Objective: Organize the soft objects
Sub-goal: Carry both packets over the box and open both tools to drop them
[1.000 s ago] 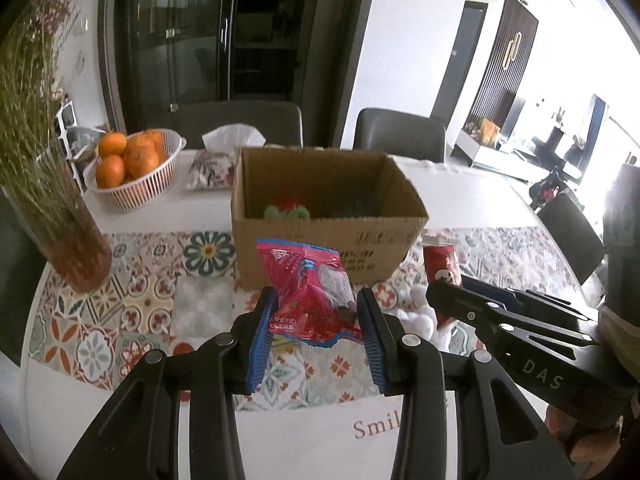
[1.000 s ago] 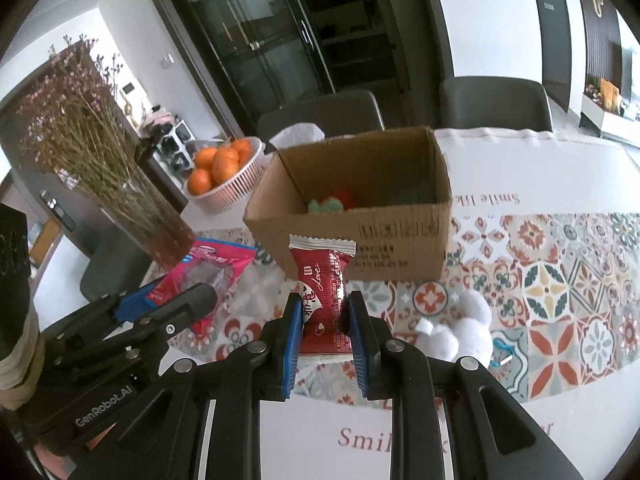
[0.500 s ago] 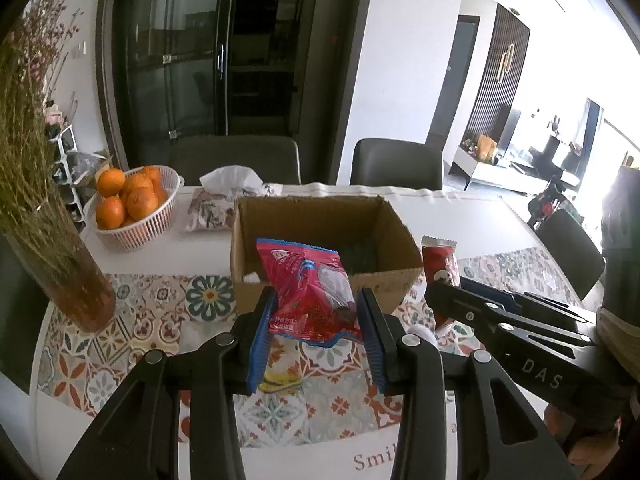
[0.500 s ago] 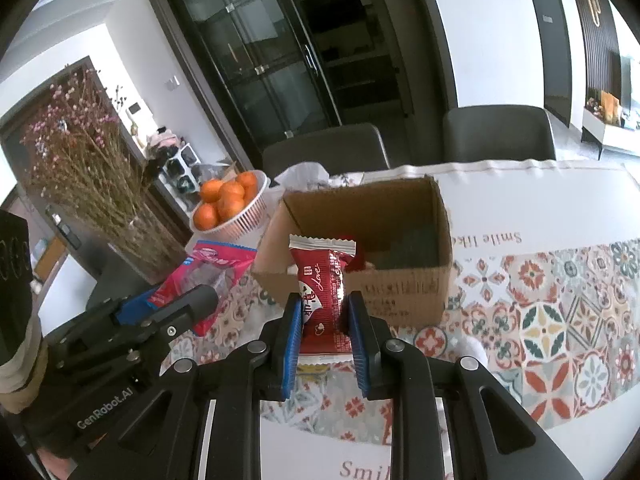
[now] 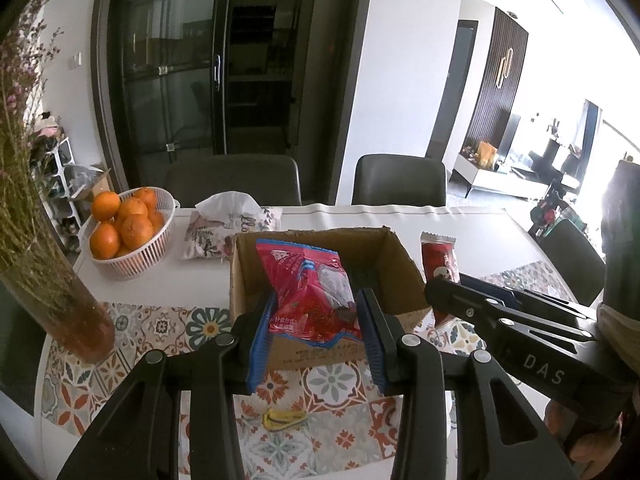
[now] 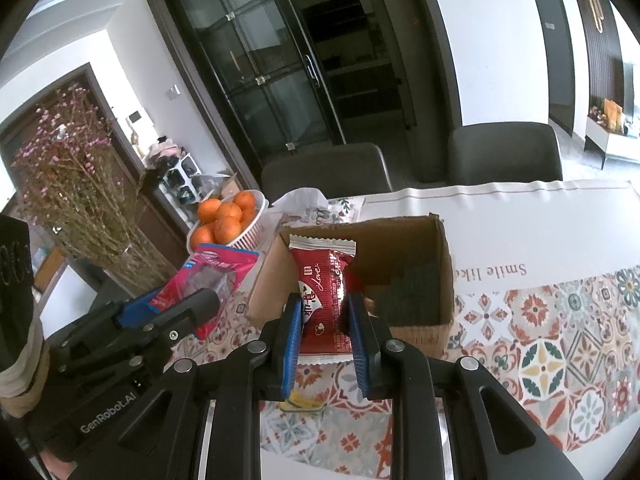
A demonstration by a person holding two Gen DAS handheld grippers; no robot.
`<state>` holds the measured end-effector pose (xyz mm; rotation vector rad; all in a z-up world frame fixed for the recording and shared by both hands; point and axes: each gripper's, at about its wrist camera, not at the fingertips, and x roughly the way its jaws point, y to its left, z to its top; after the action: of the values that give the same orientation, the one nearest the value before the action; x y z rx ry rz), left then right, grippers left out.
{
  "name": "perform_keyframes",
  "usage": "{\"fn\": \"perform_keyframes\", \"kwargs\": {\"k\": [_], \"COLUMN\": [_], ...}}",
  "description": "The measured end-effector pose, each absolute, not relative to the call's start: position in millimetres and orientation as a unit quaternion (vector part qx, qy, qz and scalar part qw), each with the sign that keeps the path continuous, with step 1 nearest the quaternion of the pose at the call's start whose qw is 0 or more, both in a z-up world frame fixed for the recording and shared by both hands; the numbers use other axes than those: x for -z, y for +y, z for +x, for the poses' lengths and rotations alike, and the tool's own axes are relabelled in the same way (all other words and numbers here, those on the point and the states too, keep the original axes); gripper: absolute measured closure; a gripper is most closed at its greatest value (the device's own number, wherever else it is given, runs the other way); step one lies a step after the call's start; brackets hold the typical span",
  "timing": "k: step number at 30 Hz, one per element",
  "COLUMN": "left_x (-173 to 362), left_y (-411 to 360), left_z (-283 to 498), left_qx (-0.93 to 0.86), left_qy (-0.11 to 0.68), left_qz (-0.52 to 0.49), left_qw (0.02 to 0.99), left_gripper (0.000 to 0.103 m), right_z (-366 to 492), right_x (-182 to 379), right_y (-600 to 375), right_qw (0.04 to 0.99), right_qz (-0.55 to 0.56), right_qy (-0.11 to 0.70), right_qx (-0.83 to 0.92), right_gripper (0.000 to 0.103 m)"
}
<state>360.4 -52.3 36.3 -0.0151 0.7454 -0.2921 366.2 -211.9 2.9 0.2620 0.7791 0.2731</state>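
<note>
My left gripper [image 5: 316, 320] is shut on a pink-red snack bag [image 5: 310, 288] and holds it in the air over the near wall of an open cardboard box [image 5: 394, 246]. My right gripper [image 6: 322, 320] is shut on a dark red snack packet [image 6: 322, 296], also raised in front of the box [image 6: 440, 256]. The right gripper with its packet [image 5: 440, 258] shows at the right of the left wrist view. The left gripper's bag [image 6: 212, 272] shows at the left of the right wrist view. The box floor is mostly hidden.
A white basket of oranges [image 5: 124, 232] and a tissue pack [image 5: 228, 220] stand behind the box. A glass vase of dried flowers [image 5: 56, 288] is at the left. A small yellow item [image 5: 282, 418] lies on the patterned runner [image 5: 336, 436]. Chairs stand beyond the table.
Both grippers have risen with their packets and moved toward the box. The white fluffy things near the box have dropped out of view.
</note>
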Motion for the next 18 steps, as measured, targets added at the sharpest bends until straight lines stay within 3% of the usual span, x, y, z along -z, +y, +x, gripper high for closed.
{"fn": "perform_keyframes", "kwargs": {"k": [18], "left_x": [-4.0], "left_y": [-54.6], "left_z": [430.7], "left_qx": [0.131], "left_qy": [0.396], "left_qz": [-0.001], "left_qw": [0.909], "left_gripper": [0.063], "right_z": [435.9], "right_x": [26.1], "right_y": [-211.5], "right_qw": [0.892], "right_qz": [0.096], "right_qy": [0.425], "right_qx": [-0.118], "right_gripper": [0.079]}}
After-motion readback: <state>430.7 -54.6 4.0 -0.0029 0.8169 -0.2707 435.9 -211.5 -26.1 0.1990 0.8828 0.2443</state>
